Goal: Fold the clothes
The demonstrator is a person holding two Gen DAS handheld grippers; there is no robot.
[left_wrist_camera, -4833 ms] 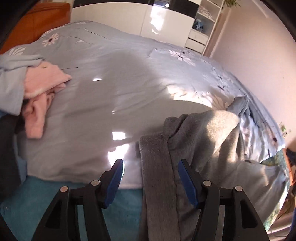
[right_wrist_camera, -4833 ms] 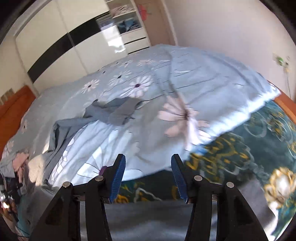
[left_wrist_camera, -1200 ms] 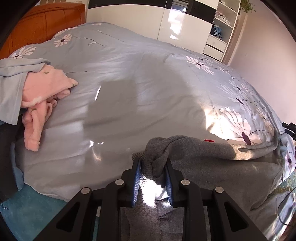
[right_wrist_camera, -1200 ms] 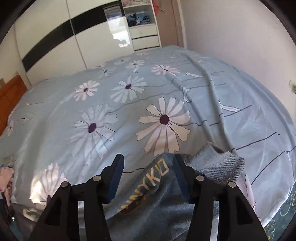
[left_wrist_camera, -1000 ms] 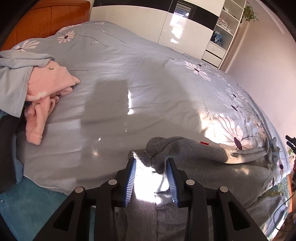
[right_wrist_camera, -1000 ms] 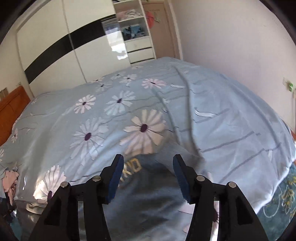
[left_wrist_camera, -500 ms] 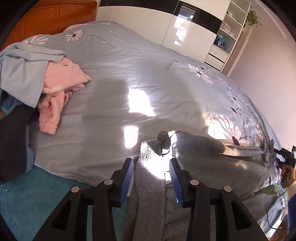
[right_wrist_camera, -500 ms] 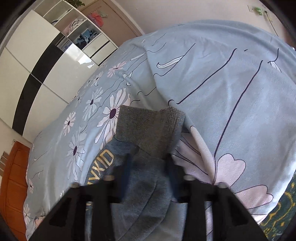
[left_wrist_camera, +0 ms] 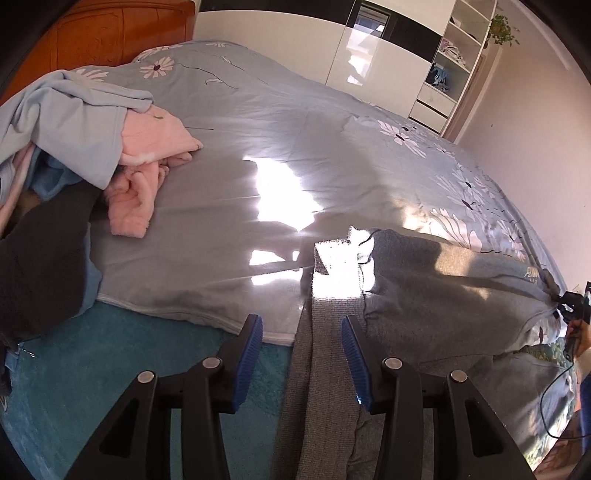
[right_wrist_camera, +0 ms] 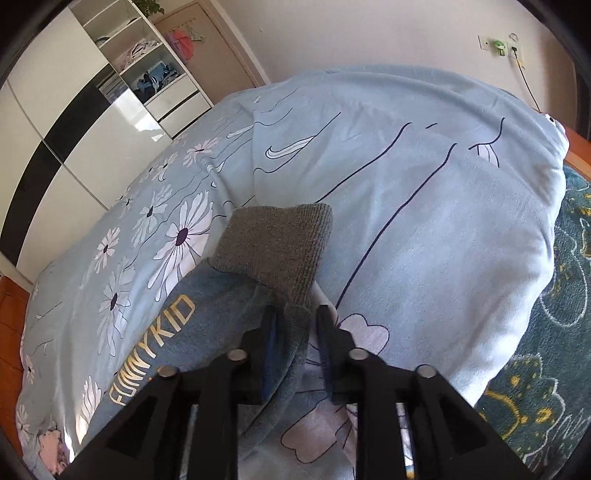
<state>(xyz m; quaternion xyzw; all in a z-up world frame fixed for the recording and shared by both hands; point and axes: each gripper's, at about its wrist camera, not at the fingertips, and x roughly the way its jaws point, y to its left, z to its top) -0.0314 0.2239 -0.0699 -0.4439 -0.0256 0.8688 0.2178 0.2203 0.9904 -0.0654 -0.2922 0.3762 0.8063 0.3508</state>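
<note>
A grey sweatshirt (left_wrist_camera: pixel 436 280) lies stretched along the near edge of the bed, with part of it hanging over the side. My left gripper (left_wrist_camera: pixel 302 354) is open, and the grey ribbed band (left_wrist_camera: pixel 325 369) passes loose between its blue pads. In the right wrist view the sweatshirt (right_wrist_camera: pixel 207 317) shows gold "FUNNYKID" lettering and a ribbed cuff (right_wrist_camera: pixel 280 240). My right gripper (right_wrist_camera: pixel 297 343) is shut on the sleeve just below that cuff. The right gripper also shows far right in the left wrist view (left_wrist_camera: pixel 570 310).
A pile of pink (left_wrist_camera: pixel 147 162), light blue (left_wrist_camera: pixel 66 122) and dark (left_wrist_camera: pixel 40 258) clothes sits at the bed's left. The floral duvet (left_wrist_camera: pixel 295 147) covers the bed. A teal rug (left_wrist_camera: pixel 110 354) lies below, a white wardrobe (left_wrist_camera: pixel 369 62) behind, an orange headboard (left_wrist_camera: pixel 110 33) at left.
My left gripper has opened and let go of the grey band, then drawn back from the bed. My right gripper has closed on the sleeve by the cuff.
</note>
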